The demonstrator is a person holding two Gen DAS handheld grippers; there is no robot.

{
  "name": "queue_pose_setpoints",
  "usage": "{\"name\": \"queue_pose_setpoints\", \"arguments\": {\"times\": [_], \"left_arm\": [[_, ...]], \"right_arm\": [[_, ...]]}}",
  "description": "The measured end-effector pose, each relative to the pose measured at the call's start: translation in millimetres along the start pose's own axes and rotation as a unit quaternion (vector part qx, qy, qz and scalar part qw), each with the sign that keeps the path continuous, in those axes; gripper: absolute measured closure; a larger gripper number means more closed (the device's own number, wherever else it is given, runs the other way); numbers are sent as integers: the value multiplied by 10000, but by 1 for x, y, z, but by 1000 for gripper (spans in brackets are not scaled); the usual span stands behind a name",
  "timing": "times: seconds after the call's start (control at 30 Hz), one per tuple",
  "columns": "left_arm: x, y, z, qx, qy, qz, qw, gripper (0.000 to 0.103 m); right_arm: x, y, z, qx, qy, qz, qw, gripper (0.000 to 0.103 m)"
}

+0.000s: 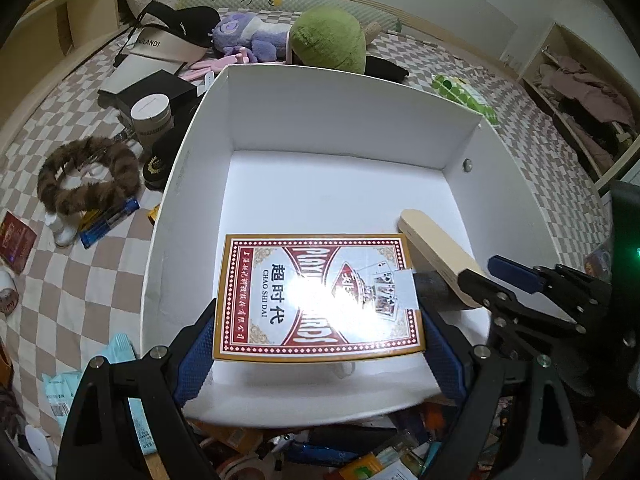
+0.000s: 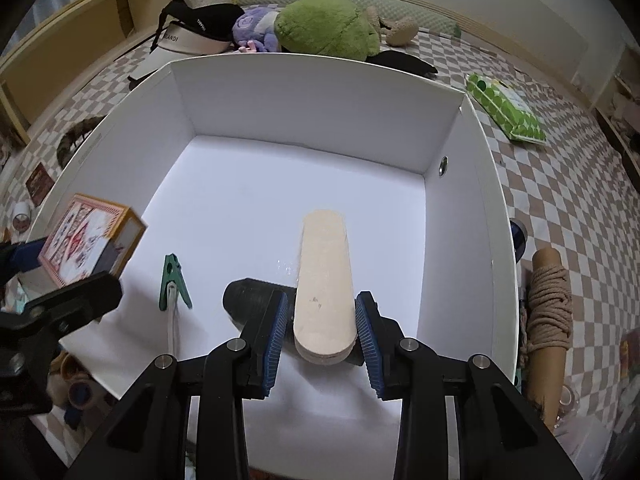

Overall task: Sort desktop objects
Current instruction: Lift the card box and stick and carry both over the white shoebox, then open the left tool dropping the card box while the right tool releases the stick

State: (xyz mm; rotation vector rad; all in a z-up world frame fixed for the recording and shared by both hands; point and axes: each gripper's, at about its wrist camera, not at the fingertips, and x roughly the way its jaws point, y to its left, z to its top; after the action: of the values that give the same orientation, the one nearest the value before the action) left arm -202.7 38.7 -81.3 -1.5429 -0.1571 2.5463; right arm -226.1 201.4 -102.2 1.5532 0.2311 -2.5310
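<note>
My left gripper (image 1: 318,344) is shut on a red and white playing card box (image 1: 316,296), blue pads on its two long sides, held flat above the floor of a big white carton (image 1: 340,108). The same card box (image 2: 88,248) and left gripper (image 2: 60,276) show at the left edge of the right wrist view. My right gripper (image 2: 322,336) is shut on a stack of flat wooden sticks (image 2: 324,272) that points away into the carton (image 2: 492,200). A black ribbed cylinder (image 2: 248,304) lies crosswise under the sticks. The sticks (image 1: 436,256) and right gripper (image 1: 496,280) appear at the right of the left view.
A green clothespin (image 2: 174,280) lies on the carton floor. Around the carton, on a checkered sheet, are a green plush (image 1: 328,40), caps (image 1: 164,40), a fur ring (image 1: 88,176), a green dotted pack (image 2: 508,112) and a rope spool (image 2: 548,312). Clutter (image 1: 320,452) crowds the near edge.
</note>
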Motion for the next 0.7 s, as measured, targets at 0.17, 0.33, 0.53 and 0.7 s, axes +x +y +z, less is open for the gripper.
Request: {"name": "queue_pose_setpoints", "arguments": {"times": [0.17, 0.33, 0.53, 0.7], "left_arm": [[5, -5, 3, 91, -14, 114, 9999, 12], [12, -11, 5, 217, 27, 391, 9990, 12], [18, -15, 5, 487, 170, 568, 9971, 12], [21, -16, 4, 618, 348, 607, 9956, 12]], "right_arm": [[-3, -1, -3, -27, -9, 16, 10000, 67], [-6, -3, -5, 8, -18, 36, 10000, 67], [-7, -4, -7, 52, 1, 91, 9999, 67], [-7, -4, -7, 66, -2, 106, 9999, 67]]}}
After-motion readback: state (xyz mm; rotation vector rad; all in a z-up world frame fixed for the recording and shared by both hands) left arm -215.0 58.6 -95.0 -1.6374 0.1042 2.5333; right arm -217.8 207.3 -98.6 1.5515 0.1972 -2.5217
